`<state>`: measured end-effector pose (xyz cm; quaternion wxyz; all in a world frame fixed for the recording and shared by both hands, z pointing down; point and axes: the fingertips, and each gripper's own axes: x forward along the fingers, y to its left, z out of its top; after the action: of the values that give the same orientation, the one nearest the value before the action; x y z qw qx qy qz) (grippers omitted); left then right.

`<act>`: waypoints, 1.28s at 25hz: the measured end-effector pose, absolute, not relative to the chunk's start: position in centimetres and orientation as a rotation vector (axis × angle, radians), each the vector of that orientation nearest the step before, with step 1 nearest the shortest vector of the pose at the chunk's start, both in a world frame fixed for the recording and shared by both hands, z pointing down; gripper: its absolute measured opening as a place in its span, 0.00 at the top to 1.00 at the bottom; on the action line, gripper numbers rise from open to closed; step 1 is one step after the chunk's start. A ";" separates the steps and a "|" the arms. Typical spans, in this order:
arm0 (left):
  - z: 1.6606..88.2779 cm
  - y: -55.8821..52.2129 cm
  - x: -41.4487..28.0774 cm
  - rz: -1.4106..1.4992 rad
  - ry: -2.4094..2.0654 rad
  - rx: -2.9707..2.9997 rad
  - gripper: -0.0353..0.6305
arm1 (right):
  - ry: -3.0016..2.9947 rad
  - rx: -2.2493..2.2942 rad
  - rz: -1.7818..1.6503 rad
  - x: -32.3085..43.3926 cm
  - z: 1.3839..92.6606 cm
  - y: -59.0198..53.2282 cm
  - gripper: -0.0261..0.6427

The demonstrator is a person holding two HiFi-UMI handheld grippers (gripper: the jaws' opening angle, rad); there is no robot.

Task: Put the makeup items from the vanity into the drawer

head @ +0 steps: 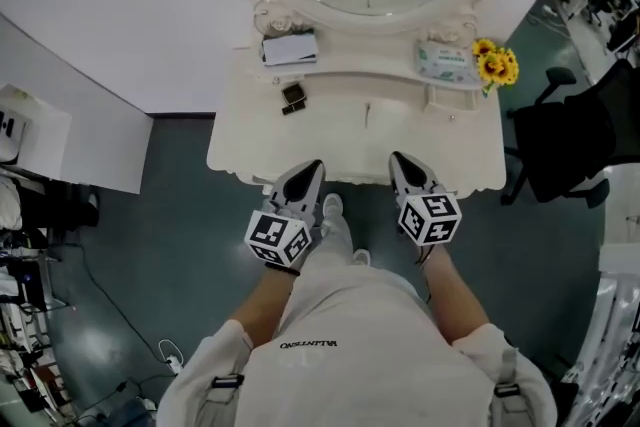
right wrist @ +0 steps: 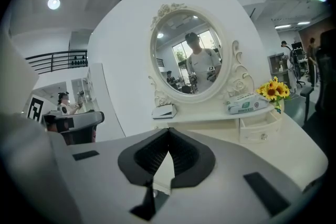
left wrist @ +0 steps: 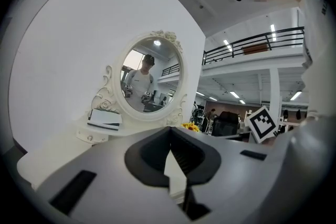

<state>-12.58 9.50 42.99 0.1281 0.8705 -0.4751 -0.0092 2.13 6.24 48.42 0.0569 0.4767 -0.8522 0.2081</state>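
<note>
Left gripper (head: 312,167) and right gripper (head: 399,159) pressed together, empty
Small dark square makeup compact (head: 293,97) on cream carved vanity (head: 262,141) at 11 o'clock, long axis roughly 12-to-6

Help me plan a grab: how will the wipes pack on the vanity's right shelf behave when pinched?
The wipes pack looks like soft film, so it probably dents and sags. Lying flat, it is unlikely to roll.
</note>
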 end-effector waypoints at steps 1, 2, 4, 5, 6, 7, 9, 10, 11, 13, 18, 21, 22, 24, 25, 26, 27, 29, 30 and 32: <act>43.2 8.5 -12.5 -0.021 -1.366 2.538 0.94 | -2.570 1.452 0.642 2.1 48.8 5.4 0.95; 43.4 7.5 -12.3 -0.014 -1.348 2.544 0.94 | -2.556 1.461 0.651 2.1 49.2 4.5 0.95; 43.9 5.3 -12.2 0.000 -1.314 2.552 0.94 | -2.533 1.481 0.668 2.1 49.8 2.5 0.95; 44.1 4.2 -12.2 0.006 -1.299 2.555 0.94 | -2.523 1.489 0.676 2.0 50.1 1.6 0.95; 44.4 3.1 -12.2 0.013 -1.288 2.558 0.94 | -2.513 1.493 0.684 1.9 50.3 0.7 0.95; 44.5 2.0 -12.2 0.020 -1.278 2.561 0.94 | -2.501 1.497 0.691 1.8 50.6 -0.2 0.95; 44.9 -0.1 -12.2 0.035 -1.256 2.566 0.94 | -2.474 1.510 0.710 1.4 51.1 -2.0 0.95; 45.0 -1.2 -12.1 0.041 -1.242 2.567 0.94 | -2.462 1.516 0.721 1.2 51.3 -3.0 0.95; 45.2 -2.1 -12.1 0.047 -1.228 2.567 0.94 | -2.453 1.520 0.730 1.0 51.5 -3.9 0.95; 45.8 -4.0 -12.0 0.063 -1.200 2.568 0.94 | -2.433 1.524 0.739 0.5 52.0 -5.6 0.95; 48.1 -7.7 -12.0 0.133 -1.135 2.541 0.94 | -2.377 1.515 0.780 -0.6 53.4 -8.7 0.95; 49.5 -9.1 -11.5 0.161 -1.066 2.511 0.94 | -2.330 1.531 0.827 -0.9 54.6 -10.3 0.95; 50.0 -9.4 -11.4 0.178 -1.046 2.506 0.94 | -2.312 1.542 0.851 -1.0 55.0 -10.7 0.95; 51.3 -10.0 -11.1 0.219 -1.015 2.483 0.94 | -2.277 1.554 0.875 -1.1 55.7 -11.5 0.95; 51.9 -10.2 -11.0 0.238 -1.003 2.467 0.94 | -2.260 1.552 0.877 -1.2 56.0 -11.8 0.95; 52.5 -10.5 -10.9 0.255 -0.994 2.451 0.94 | -2.243 1.545 0.878 -1.2 56.3 -12.1 0.95; 53.0 -10.7 -10.8 0.270 -0.987 2.437 0.94 | -2.228 1.534 0.881 -1.3 56.6 -12.2 0.94; 53.9 -11.1 -10.4 0.294 -0.979 2.418 0.94 | -2.198 1.513 0.891 -1.2 57.3 -12.4 0.94; 54.3 -11.3 -10.3 0.303 -0.978 2.412 0.94 | -2.185 1.506 0.897 -1.2 57.6 -12.5 0.94; 54.8 -11.8 -10.0 0.316 -0.983 2.402 0.94 | -2.163 1.487 0.916 -1.0 58.3 -12.7 0.94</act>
<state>-9.95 -11.85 54.77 0.2604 0.8870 -0.3631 0.1166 -1.03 -12.69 58.30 0.1796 0.5262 -0.7654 0.3241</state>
